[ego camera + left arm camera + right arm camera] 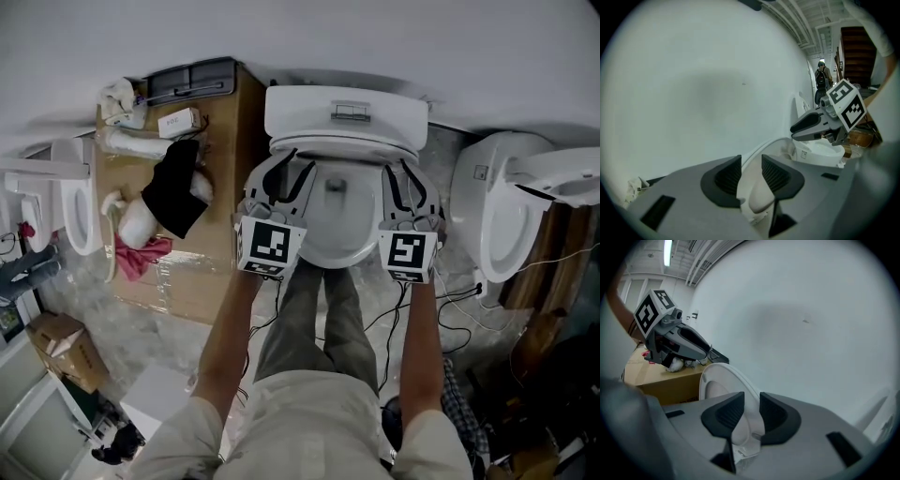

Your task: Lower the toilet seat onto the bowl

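A white toilet stands before me with its tank (347,117) against the wall and its bowl (339,251) uncovered. The seat (342,150) stands raised close to the tank. My left gripper (286,169) is at the seat's left edge and my right gripper (403,174) at its right edge. In the left gripper view the seat's rim (761,199) lies between the spread pads of that gripper (751,171), with no squeeze showing. In the right gripper view the seat (723,380) rises tilted from between the open pads of that gripper (752,408).
A cardboard box (211,272) to the left carries a black cloth (178,192), a pink cloth (141,255) and small items. Other toilets stand at the left (75,202) and right (506,220). Cables (459,319) run on the floor. A person (821,77) stands far off.
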{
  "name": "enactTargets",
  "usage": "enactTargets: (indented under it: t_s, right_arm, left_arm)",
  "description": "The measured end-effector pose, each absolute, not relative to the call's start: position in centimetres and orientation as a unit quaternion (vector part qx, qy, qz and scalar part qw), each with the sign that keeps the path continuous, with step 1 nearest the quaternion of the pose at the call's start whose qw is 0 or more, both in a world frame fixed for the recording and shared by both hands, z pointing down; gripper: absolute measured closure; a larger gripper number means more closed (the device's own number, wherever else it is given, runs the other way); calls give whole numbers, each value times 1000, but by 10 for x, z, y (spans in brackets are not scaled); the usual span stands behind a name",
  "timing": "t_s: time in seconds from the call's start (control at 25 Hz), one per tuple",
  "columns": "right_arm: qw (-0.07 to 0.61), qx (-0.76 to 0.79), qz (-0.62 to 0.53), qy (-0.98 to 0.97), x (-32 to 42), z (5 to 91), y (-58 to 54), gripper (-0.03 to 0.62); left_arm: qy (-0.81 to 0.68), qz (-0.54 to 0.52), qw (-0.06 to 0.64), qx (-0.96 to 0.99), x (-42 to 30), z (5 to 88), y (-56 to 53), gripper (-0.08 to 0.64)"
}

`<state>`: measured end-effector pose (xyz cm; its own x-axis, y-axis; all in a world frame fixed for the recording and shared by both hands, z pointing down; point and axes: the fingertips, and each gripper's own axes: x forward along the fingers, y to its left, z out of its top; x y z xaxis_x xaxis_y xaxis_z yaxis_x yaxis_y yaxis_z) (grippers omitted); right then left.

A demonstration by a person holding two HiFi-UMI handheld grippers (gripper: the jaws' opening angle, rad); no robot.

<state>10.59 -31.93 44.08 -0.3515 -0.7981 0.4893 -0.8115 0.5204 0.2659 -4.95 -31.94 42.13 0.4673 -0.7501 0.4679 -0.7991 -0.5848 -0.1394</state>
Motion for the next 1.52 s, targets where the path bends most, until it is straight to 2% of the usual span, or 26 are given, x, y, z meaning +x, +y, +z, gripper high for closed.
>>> enactTargets:
  t_s: [0.64,1.0,1.2,1.52]
  right_arm:
    - [341,465,-36,-816,99,467,-342,442]
    - [342,466,-50,-815,100,465,-331,462]
    - [334,472,-53,-814,105,460,-322,515]
    - [329,456,-59,-825,104,461,-297,517]
  left_arm:
    - [-458,266,42,847,-58,435,-332,394]
    - [-456,283,34,843,-57,443,-326,394]
    - [-455,293,31,840,-57,448,-323,394]
    - [-444,305,34,842,-53,453,-306,396]
